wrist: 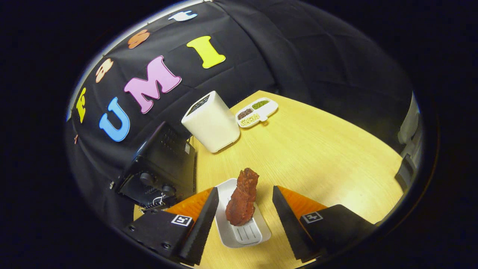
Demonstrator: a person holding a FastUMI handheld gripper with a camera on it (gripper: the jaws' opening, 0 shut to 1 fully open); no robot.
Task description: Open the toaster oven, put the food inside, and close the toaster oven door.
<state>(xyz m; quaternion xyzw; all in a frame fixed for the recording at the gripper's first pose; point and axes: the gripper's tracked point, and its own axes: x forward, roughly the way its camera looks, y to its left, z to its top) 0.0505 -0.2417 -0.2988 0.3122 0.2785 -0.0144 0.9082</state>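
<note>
A reddish-brown piece of food (242, 200) lies on a small white oblong tray (257, 233) on the wooden table. My gripper (244, 205) is open, with one finger on each side of the tray and food; neither finger touches the food. The black toaster oven (158, 168) stands beyond the left finger, at the table's edge, with two knobs showing on its front. I cannot see from here whether its door is open or shut.
A white rectangular container (212, 121) stands behind the oven. Farther back lies a white divided dish (257, 112) of beans and grains. The light wooden table (321, 157) stretches away ahead and to the right of the fingers.
</note>
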